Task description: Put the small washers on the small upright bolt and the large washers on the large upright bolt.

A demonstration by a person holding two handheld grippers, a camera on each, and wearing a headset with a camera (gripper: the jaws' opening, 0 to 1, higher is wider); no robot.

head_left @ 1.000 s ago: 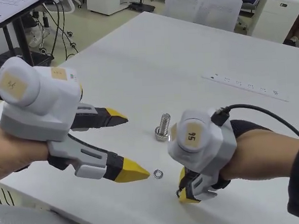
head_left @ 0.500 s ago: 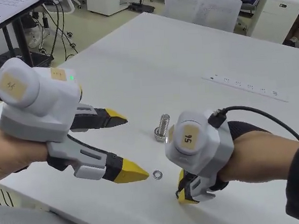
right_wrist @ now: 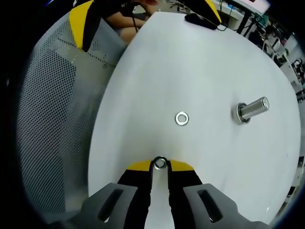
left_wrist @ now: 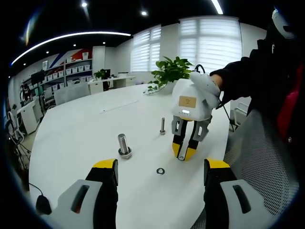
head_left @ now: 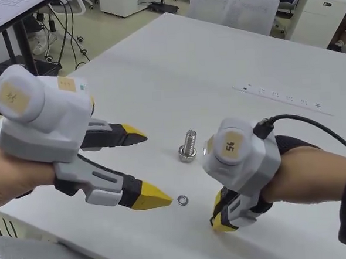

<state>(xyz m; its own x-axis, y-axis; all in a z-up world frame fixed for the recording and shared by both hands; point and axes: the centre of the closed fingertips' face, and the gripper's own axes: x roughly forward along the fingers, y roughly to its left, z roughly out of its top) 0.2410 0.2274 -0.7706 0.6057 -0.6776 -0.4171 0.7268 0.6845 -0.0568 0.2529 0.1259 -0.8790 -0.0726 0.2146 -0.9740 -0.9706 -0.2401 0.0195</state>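
A large threaded bolt (head_left: 187,146) stands upright on the white table (head_left: 175,76). In the left gripper view the large bolt (left_wrist: 124,144) has a thinner small bolt (left_wrist: 163,126) upright behind it. One loose washer (head_left: 182,200) lies flat near the table's front edge, also visible as the loose washer (right_wrist: 181,118). My right gripper (right_wrist: 160,164) is shut on a small washer (right_wrist: 160,163) pinched at its yellow tips. It hovers low over the table as the right gripper (head_left: 223,221), right of the loose washer. My left gripper (head_left: 144,165) is open, its jaws wide apart, left of the bolt.
A white power strip (head_left: 283,98) lies farther back on the table. A grey mesh chair (right_wrist: 52,109) stands at the table's near edge. A potted plant (left_wrist: 171,71) sits at the far end in the left gripper view.
My right gripper has shifted slightly to the right and up, uncovering more of the large bolt. The left gripper and the loose washer have stayed put.
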